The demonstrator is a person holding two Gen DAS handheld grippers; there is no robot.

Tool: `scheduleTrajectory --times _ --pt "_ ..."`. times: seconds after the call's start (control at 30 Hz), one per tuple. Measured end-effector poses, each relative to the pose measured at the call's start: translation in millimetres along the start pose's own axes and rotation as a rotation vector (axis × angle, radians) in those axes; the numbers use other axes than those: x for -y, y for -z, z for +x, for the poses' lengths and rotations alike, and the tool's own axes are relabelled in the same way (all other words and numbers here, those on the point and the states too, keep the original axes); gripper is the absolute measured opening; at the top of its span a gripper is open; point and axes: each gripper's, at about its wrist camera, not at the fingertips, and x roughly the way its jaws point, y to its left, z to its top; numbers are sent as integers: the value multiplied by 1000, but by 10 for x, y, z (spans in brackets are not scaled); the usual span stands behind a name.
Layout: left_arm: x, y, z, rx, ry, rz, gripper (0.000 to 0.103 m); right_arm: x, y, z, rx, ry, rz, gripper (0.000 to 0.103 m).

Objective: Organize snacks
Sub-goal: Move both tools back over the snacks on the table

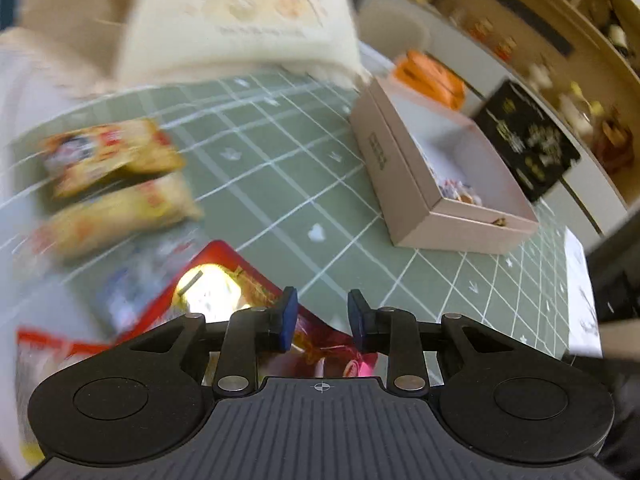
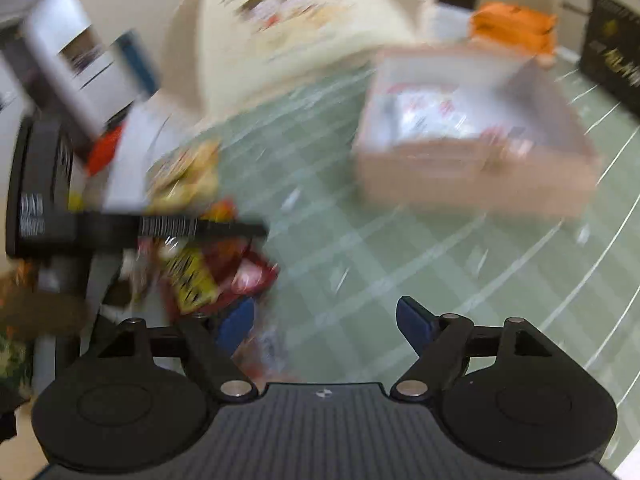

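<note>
Two claws hang over a green table (image 1: 280, 168) with white lines on it. Biggest of all is a cream bag (image 1: 240, 20) standing at the far side, out of the way. Next is the pink box (image 1: 432, 184), open at the top so snacks can go in; a few little packets already lie in one corner of it. Behind it stand an orange pack (image 1: 430, 74) and a black box (image 1: 528, 140). Loose snacks wait on the other side of the table, well apart from the pink box: two yellow packets (image 1: 116, 184) side by side, and a red packet (image 1: 224, 288) closest to us. I think the left claw (image 1: 322, 320) sits just above the red packet so it can grab it next; its fingers are apart and hold nothing. Over bare table, the right claw (image 2: 326, 326) is spread wide and empty too
</note>
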Motion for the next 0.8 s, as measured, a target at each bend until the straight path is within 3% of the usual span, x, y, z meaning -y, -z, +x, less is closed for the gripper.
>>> scheduleTrajectory --times 0.13,0.27,0.37,0.57,0.7,0.8 --pt "53 258 -449 100 -98 -48 32 -250 388 91 -60 -27 -64 79" --pt "30 441 -723 83 -143 -35 32 -580 645 158 -47 47 -238 79" --pt "-53 553 -894 83 -159 -20 32 -557 832 51 -36 86 -332 78" --pt "-481 517 -907 119 -186 -134 32 -132 754 -60 -14 234 -258 78" --pt "-801 553 -865 148 -268 -208 32 -40 571 -198 1 162 -154 78" --pt "-985 556 -822 202 -248 -236 32 -243 514 -297 24 132 -178 78"
